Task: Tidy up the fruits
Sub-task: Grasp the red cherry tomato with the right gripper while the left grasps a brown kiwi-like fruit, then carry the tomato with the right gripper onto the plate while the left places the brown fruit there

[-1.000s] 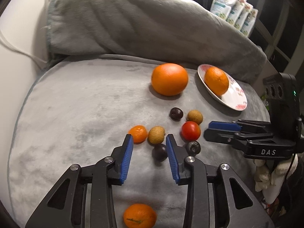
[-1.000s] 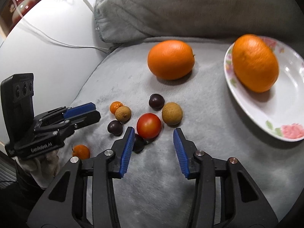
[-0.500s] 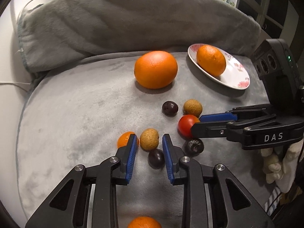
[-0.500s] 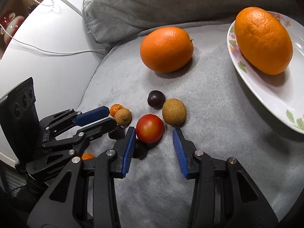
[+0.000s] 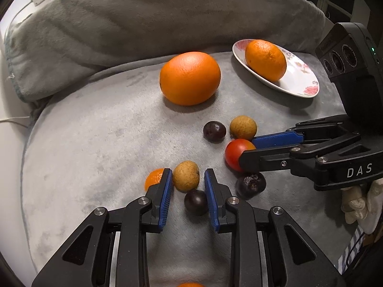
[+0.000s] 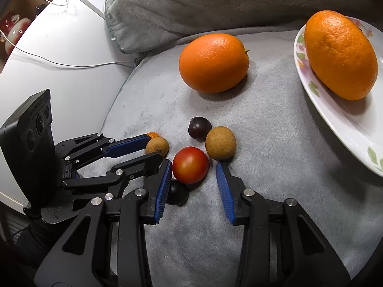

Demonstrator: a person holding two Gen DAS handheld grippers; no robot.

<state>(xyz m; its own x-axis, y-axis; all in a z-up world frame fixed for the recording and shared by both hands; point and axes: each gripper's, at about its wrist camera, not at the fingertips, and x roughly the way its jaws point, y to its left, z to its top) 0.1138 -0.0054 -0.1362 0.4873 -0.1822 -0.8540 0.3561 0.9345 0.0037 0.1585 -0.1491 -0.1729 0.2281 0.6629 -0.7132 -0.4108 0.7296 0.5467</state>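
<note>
Small fruits lie on a grey blanket (image 5: 91,143). My left gripper (image 5: 188,179) is open around a brown longan (image 5: 186,175), with a dark plum (image 5: 195,202) between its fingers and a small tangerine (image 5: 154,177) just left. My right gripper (image 6: 194,169) is open around a red tomato (image 6: 190,165), which also shows in the left wrist view (image 5: 235,151). A dark fruit (image 6: 177,192) lies by its left finger. A second longan (image 6: 220,142) and a dark plum (image 6: 199,128) lie just beyond. A large orange (image 5: 190,77) sits behind them. Another orange (image 5: 265,59) lies on a floral plate (image 5: 301,81).
A folded grey blanket (image 5: 167,16) rises behind the fruits. A white table with a cable (image 6: 59,64) lies to the left. Another tangerine (image 5: 190,284) peeks at the bottom edge of the left wrist view. A dark fruit (image 5: 250,184) lies under the right gripper's fingers.
Both grippers moved forward toward the fruits. The left gripper now has the longan between its fingertips, and the right gripper has the tomato between its fingertips. Both stay open.
</note>
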